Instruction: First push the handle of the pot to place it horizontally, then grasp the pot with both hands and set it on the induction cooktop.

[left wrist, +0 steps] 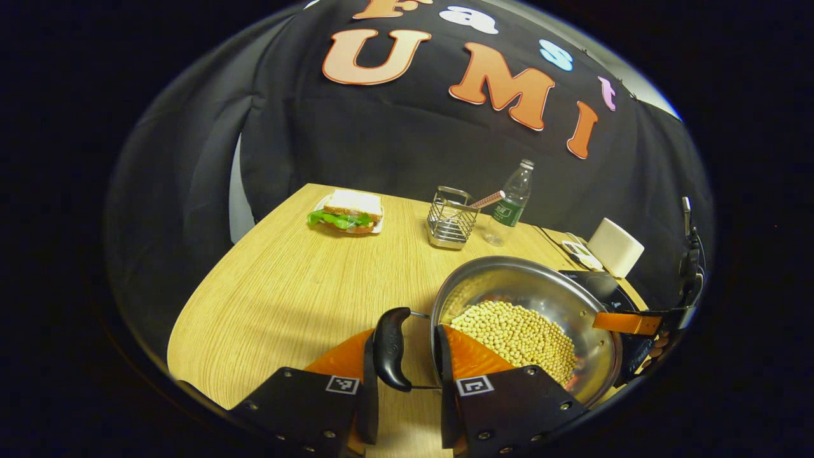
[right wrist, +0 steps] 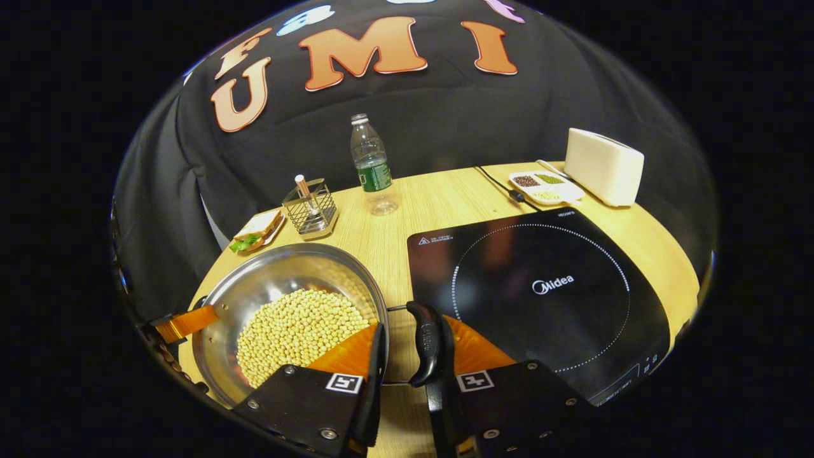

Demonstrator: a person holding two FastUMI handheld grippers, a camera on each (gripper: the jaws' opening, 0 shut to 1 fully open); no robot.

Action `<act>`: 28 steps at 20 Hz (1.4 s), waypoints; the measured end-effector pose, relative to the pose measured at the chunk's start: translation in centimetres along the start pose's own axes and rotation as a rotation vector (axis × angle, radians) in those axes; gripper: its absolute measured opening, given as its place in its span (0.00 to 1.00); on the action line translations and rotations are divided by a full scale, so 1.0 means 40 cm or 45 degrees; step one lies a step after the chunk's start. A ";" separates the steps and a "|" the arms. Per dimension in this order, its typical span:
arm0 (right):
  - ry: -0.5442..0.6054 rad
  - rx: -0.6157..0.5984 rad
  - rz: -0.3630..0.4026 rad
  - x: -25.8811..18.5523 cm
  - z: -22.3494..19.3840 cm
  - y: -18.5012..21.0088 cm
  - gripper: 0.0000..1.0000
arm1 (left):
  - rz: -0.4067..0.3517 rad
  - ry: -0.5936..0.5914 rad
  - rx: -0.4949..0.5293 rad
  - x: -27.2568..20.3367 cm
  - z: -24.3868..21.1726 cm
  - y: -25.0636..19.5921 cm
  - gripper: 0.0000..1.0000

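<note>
The round steel pot [right wrist: 280, 286] of yellow beans sits on the wooden table [left wrist: 286, 286], at nine o'clock of the black "Midea" induction cooktop [right wrist: 540, 286]. Left tongs [left wrist: 407, 381] stand narrowly around one black side handle [left wrist: 391, 348], right tongs [right wrist: 407, 375] around the other black handle [right wrist: 427, 343]; whether they press, I cannot tell.

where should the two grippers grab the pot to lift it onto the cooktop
By its two black side handles, one gripper from each side. The pot is wide, round and full of beans, so its rim gives no good hold. The left gripper straddles one handle; the right gripper straddles the other handle, beside the induction cooktop.
</note>
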State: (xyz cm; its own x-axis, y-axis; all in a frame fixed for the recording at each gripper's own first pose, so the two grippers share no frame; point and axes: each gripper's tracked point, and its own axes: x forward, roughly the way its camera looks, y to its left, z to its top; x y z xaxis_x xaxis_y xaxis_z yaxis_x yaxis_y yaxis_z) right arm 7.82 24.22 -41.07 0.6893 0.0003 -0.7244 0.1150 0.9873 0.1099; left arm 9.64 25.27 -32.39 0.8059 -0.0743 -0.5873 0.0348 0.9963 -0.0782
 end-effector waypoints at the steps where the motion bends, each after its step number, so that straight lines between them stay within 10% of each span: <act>1: -0.001 -0.003 0.014 -0.004 0.002 0.004 0.40 | 0.014 -0.002 0.000 0.007 0.006 -0.002 0.40; 28: -0.161 0.115 0.070 -0.185 0.193 -0.368 0.39 | -0.036 -0.114 0.125 -0.112 0.099 -0.446 0.39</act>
State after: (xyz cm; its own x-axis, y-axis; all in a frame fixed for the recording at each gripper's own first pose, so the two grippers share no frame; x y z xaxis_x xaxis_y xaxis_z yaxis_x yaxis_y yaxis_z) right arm 6.56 8.47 -32.05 0.7802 0.0282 -0.6249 0.1347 0.9680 0.2118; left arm 7.75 8.01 -25.16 0.8534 -0.1028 -0.5110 0.1125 0.9936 -0.0120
